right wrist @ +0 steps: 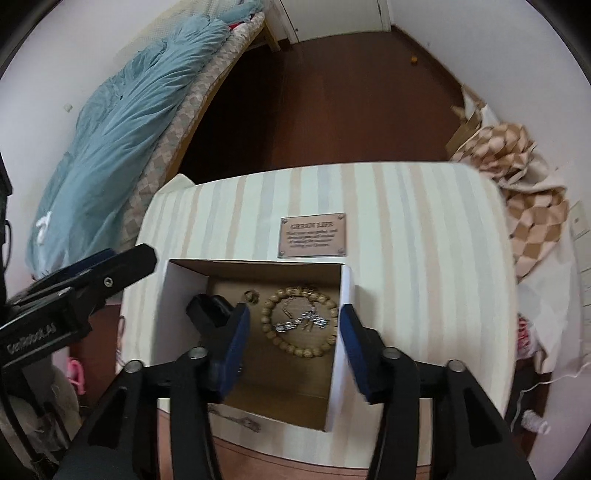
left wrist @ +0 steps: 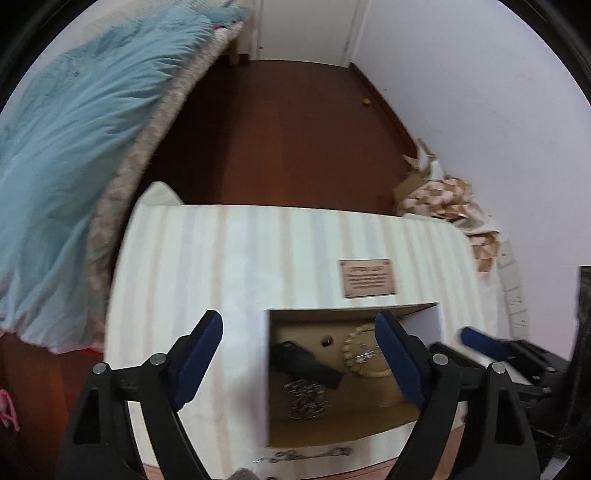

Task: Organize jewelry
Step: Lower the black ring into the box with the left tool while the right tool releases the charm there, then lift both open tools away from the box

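**A:** Left wrist view: left hand-held gripper [left wrist: 299, 354] gapes wide, empty, over the box [left wrist: 424, 317]; a chain [left wrist: 306, 400] lies inside, another chain [left wrist: 306, 453] outside on the surface [left wrist: 207, 258].

**B:** Right wrist view: right hand-held gripper [right wrist: 293, 347] also wide, empty, above the bead bracelet [right wrist: 299, 321]. Probably the stray chain goes in next.

A striped table [right wrist: 424, 258] carries an open cardboard box [right wrist: 341, 332].

Dark brown wooden floor [left wrist: 295, 125] fills the middle. A bed with a teal duvet [right wrist: 122, 129] runs along the left. White walls [left wrist: 480, 92] enclose the right side, with a white door [left wrist: 306, 29] at the top.
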`<state>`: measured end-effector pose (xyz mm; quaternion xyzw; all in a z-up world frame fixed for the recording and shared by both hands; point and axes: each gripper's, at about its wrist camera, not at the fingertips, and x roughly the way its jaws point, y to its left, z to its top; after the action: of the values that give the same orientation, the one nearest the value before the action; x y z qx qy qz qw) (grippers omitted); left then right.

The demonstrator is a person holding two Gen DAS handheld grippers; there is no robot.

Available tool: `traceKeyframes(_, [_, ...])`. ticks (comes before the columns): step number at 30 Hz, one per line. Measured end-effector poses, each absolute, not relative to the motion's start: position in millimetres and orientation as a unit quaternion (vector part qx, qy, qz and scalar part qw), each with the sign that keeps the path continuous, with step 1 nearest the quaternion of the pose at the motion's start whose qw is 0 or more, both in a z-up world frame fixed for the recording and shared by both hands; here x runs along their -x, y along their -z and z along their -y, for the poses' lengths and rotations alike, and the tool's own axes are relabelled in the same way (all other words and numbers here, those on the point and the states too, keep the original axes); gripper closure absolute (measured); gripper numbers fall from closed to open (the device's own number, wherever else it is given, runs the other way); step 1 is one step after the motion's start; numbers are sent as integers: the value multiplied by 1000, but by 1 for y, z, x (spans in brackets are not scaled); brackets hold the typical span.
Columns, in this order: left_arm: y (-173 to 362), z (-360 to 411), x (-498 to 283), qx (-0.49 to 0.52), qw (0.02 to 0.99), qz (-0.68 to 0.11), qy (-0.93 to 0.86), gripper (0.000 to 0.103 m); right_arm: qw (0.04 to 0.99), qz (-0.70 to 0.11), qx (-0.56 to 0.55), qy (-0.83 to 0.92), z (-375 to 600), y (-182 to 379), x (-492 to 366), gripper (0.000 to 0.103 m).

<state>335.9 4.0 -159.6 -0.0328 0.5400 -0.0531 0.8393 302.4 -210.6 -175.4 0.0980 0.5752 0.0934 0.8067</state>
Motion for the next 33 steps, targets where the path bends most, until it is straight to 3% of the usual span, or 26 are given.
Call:
traceKeyframes(2, [160,-9,-328,22,843,-536,35,3,814,-571,-80,-75,210,172,-294,27])
traceKeyframes(5, [162,-16,-314,9,848,-530,16,1,820,-568,-51,-49,209,170,-283,9])
traceKeyframes(6, [163,-18,-307,6,850,-527,8,1,822,-567,-45,-42,209,170,-280,7])
traceKeyframes(18, [161,-27,-235,-6,864,-503,-27,1,840,-543,-3,17,205,147,-215,2])
traceKeyframes(33, [90,-23,-157,-4,901,-433,-20,1,879,-476,-9,28,198,66,-136,2])
